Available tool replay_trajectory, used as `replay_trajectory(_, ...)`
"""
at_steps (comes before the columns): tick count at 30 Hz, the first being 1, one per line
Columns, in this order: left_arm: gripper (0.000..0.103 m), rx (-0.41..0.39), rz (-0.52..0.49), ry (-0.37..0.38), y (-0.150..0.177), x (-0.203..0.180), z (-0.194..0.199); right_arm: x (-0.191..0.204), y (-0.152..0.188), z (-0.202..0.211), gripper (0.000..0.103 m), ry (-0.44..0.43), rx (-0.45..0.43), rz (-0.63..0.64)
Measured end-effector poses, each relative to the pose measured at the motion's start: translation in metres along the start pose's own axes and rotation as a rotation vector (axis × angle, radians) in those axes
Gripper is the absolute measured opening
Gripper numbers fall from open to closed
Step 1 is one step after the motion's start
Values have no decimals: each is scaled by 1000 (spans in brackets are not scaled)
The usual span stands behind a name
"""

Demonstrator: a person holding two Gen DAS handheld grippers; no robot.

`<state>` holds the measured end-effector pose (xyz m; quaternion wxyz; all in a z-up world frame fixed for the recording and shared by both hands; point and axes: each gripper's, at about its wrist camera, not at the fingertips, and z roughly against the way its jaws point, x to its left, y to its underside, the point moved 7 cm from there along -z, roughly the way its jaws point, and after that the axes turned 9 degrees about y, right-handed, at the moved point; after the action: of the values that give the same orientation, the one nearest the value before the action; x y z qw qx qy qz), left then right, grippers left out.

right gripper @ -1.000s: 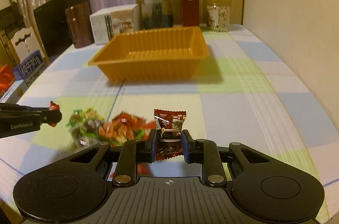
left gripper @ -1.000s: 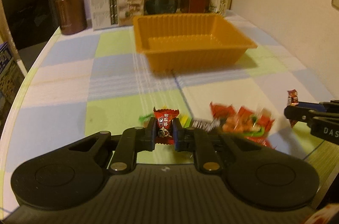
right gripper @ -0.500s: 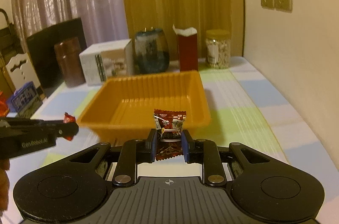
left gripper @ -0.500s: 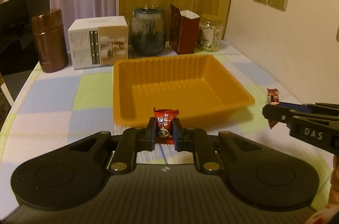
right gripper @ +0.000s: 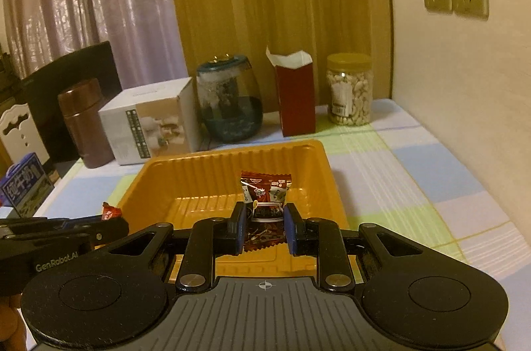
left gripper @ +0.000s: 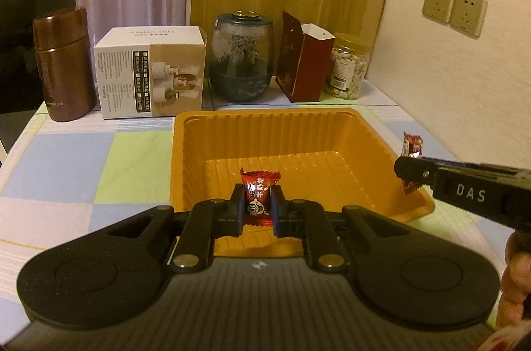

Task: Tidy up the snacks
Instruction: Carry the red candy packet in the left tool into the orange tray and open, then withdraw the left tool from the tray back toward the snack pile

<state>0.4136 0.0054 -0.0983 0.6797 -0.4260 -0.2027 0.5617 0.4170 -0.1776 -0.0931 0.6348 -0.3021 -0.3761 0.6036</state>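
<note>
Red crinkly candy [left gripper: 260, 196], orange ribbed tray [left gripper: 371, 132]

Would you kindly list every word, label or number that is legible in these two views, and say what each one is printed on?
"DAS": on the side of the right tongs.
"GenRobot.AI": on the side of the left tongs.
Red candy in the left tongs: print too blurred to read.
Dark candy in the right tongs: too small to read.
White box: text too small.
Nut jar label: unreadable.
Blue carton: large characters, blurred.
</note>
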Motion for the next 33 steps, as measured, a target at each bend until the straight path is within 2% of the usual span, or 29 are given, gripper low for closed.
replay_trajectory(8,15,13,-11,12,-1,3,-23,-3,6,-22,24,-2,40,-4)
replay_trajectory(11,33,16,-15,1,1,5,-30,-4,7,-25,24,-5,47,-13)
replay_trajectory(19,33,16,-7,-37,1,16,-22,-5,6,-23,25,-22,50,-34)
replay_trajectory(28,33,14,-6,-44,4,17,-18,0,4,-23,25,-64,23,-54)
replay_trajectory(29,33,16,-7,-44,4,17,-18,1,4,-24,27,-76,16,-59)
replay_trajectory(31,34,19,-9,-48,5,17,-18,1,4,-25,49,-72,11,-55)
replay_trajectory(32,34,19,-10,-50,5,17,-18,-1,5,-25,72,-66,5,-57)
replay_trajectory(33,34,19,-11,-51,5,18,-18,-3,5,-24,73,-62,-5,-66)
